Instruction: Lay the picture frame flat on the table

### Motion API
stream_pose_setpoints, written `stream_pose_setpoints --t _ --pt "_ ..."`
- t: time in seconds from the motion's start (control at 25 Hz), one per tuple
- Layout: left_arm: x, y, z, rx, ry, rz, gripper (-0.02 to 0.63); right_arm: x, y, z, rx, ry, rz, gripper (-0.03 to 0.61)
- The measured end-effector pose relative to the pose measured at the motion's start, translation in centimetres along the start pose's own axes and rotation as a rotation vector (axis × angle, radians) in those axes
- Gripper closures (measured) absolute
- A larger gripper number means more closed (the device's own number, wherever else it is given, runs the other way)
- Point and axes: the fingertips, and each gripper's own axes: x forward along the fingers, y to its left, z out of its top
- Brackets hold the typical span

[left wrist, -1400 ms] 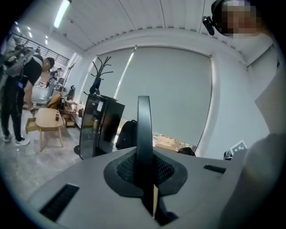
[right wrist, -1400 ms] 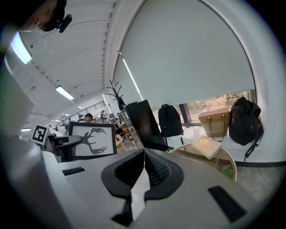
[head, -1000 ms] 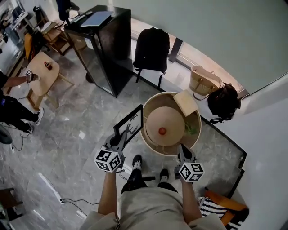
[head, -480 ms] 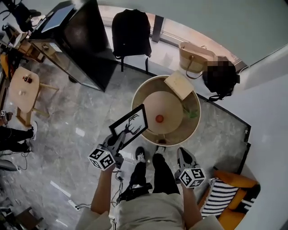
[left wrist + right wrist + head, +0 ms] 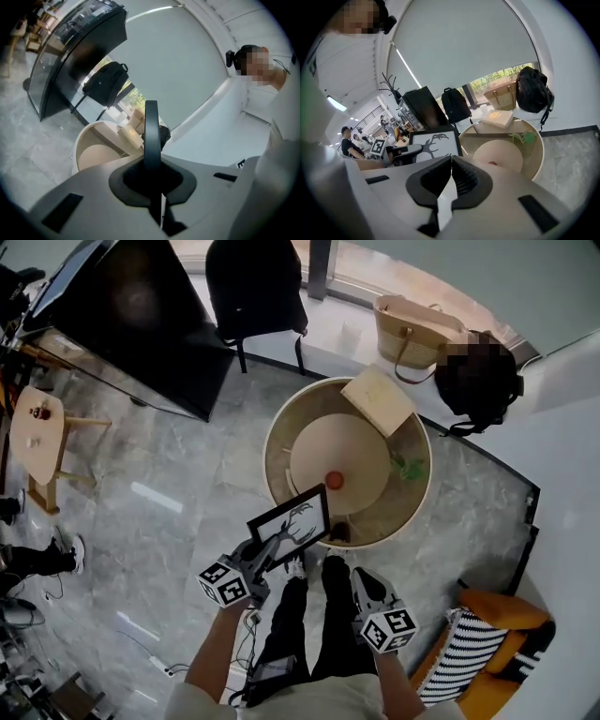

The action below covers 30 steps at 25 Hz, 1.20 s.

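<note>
The picture frame [image 5: 291,525] is black-edged with a white print of a dark branching figure. It hangs tilted over the near left rim of the round table [image 5: 277,418]. My left gripper [image 5: 270,547] is shut on the frame's lower edge. In the left gripper view the frame [image 5: 151,131] stands edge-on between the jaws of my left gripper [image 5: 152,157]. My right gripper [image 5: 362,583] hangs shut and empty near the person's legs, just short of the table. The right gripper view shows my right gripper [image 5: 450,159] with its jaws meeting, and the frame [image 5: 435,142] beyond them to the left.
The table has a raised round inner top [image 5: 339,448] with a small red thing [image 5: 335,480] on it. A flat tan box [image 5: 377,399] and a green sprig [image 5: 406,468] also lie on the table. A black backpack [image 5: 253,287], a wicker bag [image 5: 414,320], a black cabinet [image 5: 131,329] and an orange striped seat [image 5: 487,652] stand around it.
Both grippers have sunk lower. The left one has carried the frame right to the table's near rim and rolled it flatter. The right gripper stays shut and empty.
</note>
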Motion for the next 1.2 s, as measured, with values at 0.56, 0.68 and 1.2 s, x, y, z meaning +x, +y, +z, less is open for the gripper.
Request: stream_pose_setpoints --t 0.56,0.68,1.2 --pt "4.8 12.5 -8.1 -0.325 -0.060 0.040 0.588 9.8 -4.9 -5.6 0.029 -0.004 -0.013 0.546" --pt "5.2 15.3 -9.1 -0.383 -0.085 0.074 0.588 11.9 -4.8 -5.1 0.032 -0.026 -0.003 0.546" --pt "5.2 21.4 -13.9 -0.748 -0.233 0.079 0.586 12.7 -4.0 -8.6 0.070 0.009 0.010 0.546"
